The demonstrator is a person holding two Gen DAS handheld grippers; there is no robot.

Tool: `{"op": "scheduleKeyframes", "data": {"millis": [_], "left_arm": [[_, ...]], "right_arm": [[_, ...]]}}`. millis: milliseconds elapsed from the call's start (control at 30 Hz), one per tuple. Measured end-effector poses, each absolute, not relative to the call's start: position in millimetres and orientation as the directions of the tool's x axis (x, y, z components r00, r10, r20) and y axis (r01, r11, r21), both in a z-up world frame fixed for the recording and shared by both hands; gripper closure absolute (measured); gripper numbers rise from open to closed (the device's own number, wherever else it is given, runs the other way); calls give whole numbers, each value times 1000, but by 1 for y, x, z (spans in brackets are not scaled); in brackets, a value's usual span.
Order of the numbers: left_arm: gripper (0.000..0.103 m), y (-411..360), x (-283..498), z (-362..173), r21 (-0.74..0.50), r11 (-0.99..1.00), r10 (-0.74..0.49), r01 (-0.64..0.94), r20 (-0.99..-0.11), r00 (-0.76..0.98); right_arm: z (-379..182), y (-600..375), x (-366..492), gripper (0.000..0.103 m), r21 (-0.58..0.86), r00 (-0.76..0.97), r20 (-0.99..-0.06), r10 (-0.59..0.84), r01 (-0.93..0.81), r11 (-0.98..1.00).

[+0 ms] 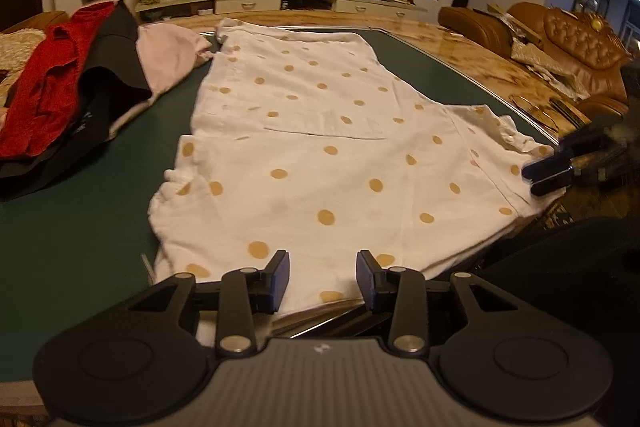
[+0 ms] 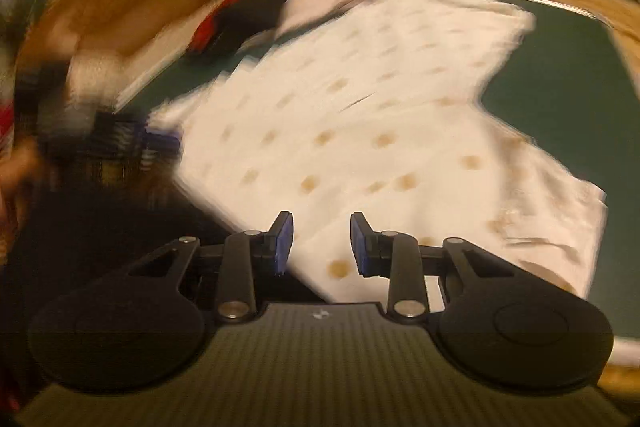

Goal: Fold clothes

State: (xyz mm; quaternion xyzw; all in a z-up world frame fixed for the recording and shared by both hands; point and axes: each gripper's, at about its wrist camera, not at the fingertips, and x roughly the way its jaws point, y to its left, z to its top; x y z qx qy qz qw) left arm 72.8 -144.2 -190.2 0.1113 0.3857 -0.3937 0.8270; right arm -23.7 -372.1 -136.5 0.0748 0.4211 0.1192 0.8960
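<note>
Both tongs, left [image 1: 323,281] and right [image 2: 322,243], are hovering spread, pinching nothing, over a dotted shirt [image 1: 320,147] lying on the tabletop [image 1: 80,227].

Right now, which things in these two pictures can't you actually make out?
- Left wrist view: the shirt's near hem, hidden behind the left claw.
- Left wrist view: the right claw, cut off by the dark right edge; its grip is unclear here.
- Right wrist view: the clothes pile, smeared by motion blur.
- Right wrist view: the left claw, blurred.
</note>
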Motion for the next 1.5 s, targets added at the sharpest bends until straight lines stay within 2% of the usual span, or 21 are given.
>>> {"op": "scheduleKeyframes", "data": {"millis": [167,367,567,633,733,833,933,1067,1167,1300,1500], "left_arm": [[57,-138,72,-192,-114,683,-552,722,-728,407],[57,-135,71,-195,-118,693,-546,711,-729,412],[57,-134,72,-198,-123,694,-547,709,-731,408],[57,-134,72,-198,-124,695,-546,708,-731,408],[57,-133,71,-199,-124,696,-546,708,-732,408],[57,-134,72,-199,-125,696,-545,707,-733,407],[57,-134,71,-199,-122,697,-543,707,-734,408],[57,-136,71,-198,-117,696,-540,708,-735,409],[57,-135,69,-197,-114,698,-538,707,-735,413],[57,-132,68,-196,-114,702,-538,703,-732,418],[57,-130,67,-194,-113,701,-538,704,-732,418]], "right_arm": [[-139,-352,-20,66,175,580,-761,291,-248,953],[-145,-346,-15,66,127,573,-779,254,-252,959],[-153,-421,-13,66,245,624,-764,163,47,968],[-158,-451,-15,66,214,627,-777,49,191,958],[-146,-492,-41,66,241,688,-707,-167,456,857],[-135,-507,-63,66,280,710,-648,-274,557,782],[-131,-498,-64,66,297,743,-638,-203,481,825],[-129,-460,-45,66,366,761,-636,128,151,918],[-128,-407,-28,66,301,659,-684,312,-134,944],[-140,-359,-14,66,161,552,-765,332,-335,928],[-150,-338,-11,66,47,537,-798,275,-399,916]]}}
